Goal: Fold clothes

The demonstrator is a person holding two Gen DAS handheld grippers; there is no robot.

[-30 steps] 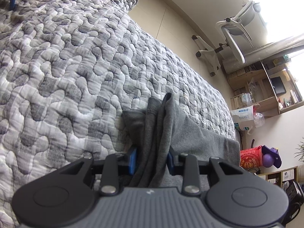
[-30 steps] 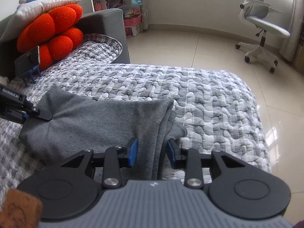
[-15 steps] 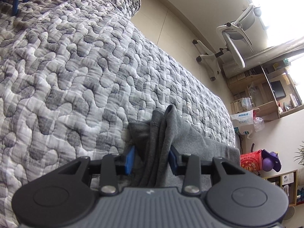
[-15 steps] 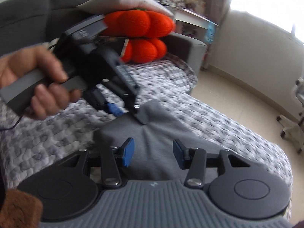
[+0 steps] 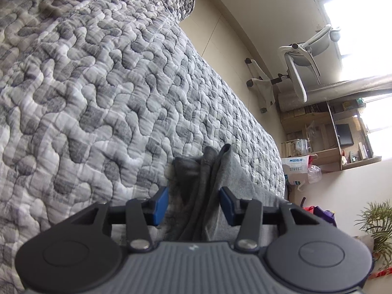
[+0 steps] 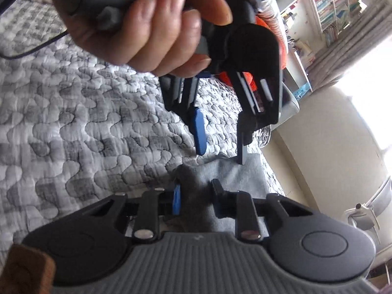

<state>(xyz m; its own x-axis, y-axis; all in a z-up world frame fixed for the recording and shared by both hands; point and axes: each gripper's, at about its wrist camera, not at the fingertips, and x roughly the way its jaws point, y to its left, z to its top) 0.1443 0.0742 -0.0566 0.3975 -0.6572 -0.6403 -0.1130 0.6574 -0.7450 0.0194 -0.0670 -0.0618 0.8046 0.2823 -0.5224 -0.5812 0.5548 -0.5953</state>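
Observation:
A grey garment (image 5: 210, 171) lies bunched on the quilted bed cover (image 5: 98, 98). In the left wrist view a ridge of it stands between the blue pads (image 5: 160, 205) of my left gripper (image 5: 193, 205), whose jaws are spread apart. The right wrist view shows that left gripper (image 6: 221, 156), held by a hand (image 6: 152, 24), open just above the garment's corner (image 6: 235, 171), with quilt showing between its fingers. Just below it, my right gripper (image 6: 196, 196) is shut on a fold of the grey garment.
The quilt (image 6: 73, 122) covers the bed to the left. Beige floor, a white office chair (image 5: 294, 73) and wooden shelves (image 5: 330, 134) lie beyond the bed's edge. An orange cushion (image 6: 281, 44) sits behind the left gripper. A black cable (image 6: 31, 49) trails over the quilt.
The right gripper opened, swung over to the left gripper and closed on the garment's corner. The left gripper's jaws have spread and let the cloth go.

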